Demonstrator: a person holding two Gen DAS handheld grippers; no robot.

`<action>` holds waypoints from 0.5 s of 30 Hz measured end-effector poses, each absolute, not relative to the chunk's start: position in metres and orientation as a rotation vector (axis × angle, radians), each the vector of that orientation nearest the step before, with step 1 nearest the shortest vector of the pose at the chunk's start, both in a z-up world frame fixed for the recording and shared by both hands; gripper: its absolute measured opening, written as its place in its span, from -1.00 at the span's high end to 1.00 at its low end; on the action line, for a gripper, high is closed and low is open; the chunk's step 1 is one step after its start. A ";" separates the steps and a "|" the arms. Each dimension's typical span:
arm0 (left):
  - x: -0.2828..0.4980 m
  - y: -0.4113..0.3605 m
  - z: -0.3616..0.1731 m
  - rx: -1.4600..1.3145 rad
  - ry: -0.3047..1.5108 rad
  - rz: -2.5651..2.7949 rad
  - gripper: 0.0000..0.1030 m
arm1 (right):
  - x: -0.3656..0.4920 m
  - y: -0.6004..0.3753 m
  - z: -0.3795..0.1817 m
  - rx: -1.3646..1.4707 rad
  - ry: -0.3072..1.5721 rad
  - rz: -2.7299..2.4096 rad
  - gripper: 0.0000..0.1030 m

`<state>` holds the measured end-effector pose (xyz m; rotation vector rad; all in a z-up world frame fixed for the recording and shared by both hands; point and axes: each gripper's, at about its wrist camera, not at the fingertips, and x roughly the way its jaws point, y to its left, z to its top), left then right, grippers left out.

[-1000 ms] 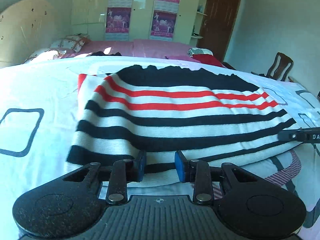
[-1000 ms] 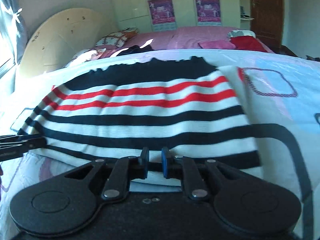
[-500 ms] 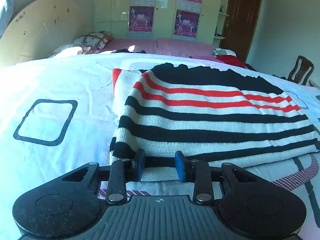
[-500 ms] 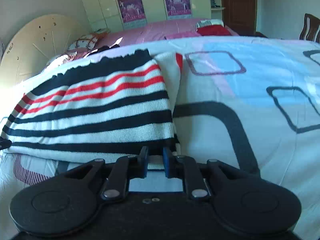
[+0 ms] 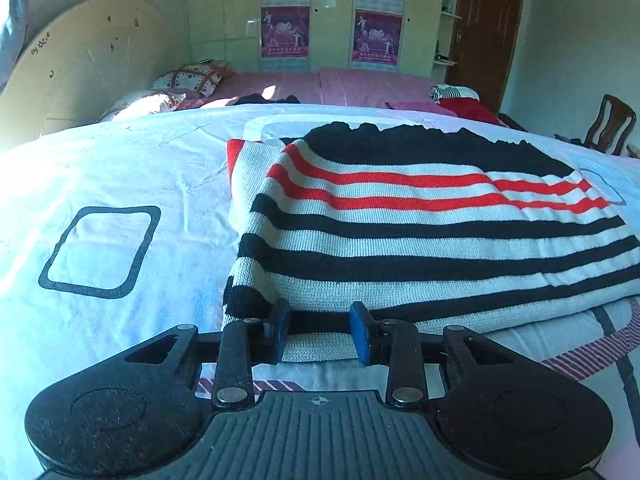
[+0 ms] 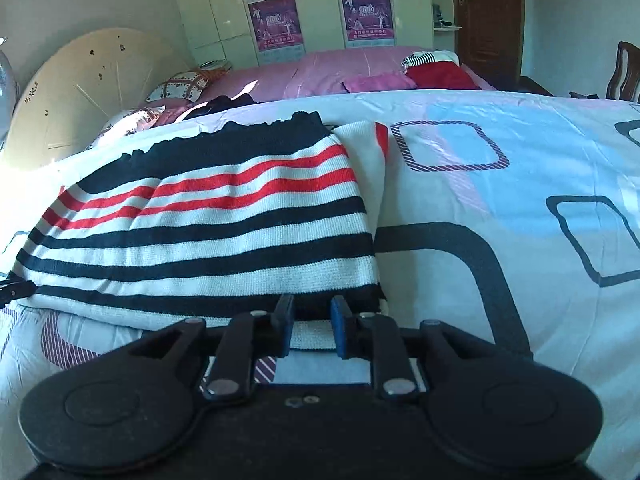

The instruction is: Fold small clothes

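Note:
A knitted sweater with black, white and red stripes lies folded flat on the white bed sheet with its square outlines. My left gripper sits at the sweater's near left corner. Its blue pads stand apart, and the white hem lies loose between them. My right gripper is at the near right corner of the sweater. Its jaws are opening, with the hem lying slack between the pads and nothing pinched. The left gripper's tip shows at the left edge of the right wrist view.
Behind the sheet stands a pink-covered bed with pillows and a red cloth. A round wooden board leans on the left wall. A wooden chair stands at the right, beside the wardrobes with posters.
Both grippers slid outward along the near hem, the left to the left corner and the right to the right corner. The right jaws have widened a little. The right gripper's tip has left the left view.

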<state>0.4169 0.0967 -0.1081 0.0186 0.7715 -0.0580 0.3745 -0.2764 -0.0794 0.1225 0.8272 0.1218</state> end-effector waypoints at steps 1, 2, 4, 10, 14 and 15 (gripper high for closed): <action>0.416 0.095 -0.109 0.027 0.767 -0.057 0.36 | 0.378 -0.276 -0.086 0.113 0.859 0.108 0.60; 0.416 0.095 -0.109 0.031 0.768 -0.053 0.36 | 0.377 -0.277 -0.088 0.113 0.844 0.109 0.60; 0.417 0.094 -0.108 0.035 0.774 -0.050 0.36 | 0.379 -0.277 -0.086 0.122 0.854 0.106 0.60; 0.404 0.098 -0.094 0.019 0.783 -0.040 0.36 | 0.382 -0.281 -0.084 0.134 0.875 0.125 0.60; 0.374 0.123 -0.094 -0.172 0.783 -0.043 0.35 | 0.381 -0.284 -0.085 0.132 0.873 0.156 0.56; 0.371 0.131 -0.099 -0.257 0.793 -0.059 0.35 | 0.381 -0.284 -0.084 0.132 0.873 0.160 0.56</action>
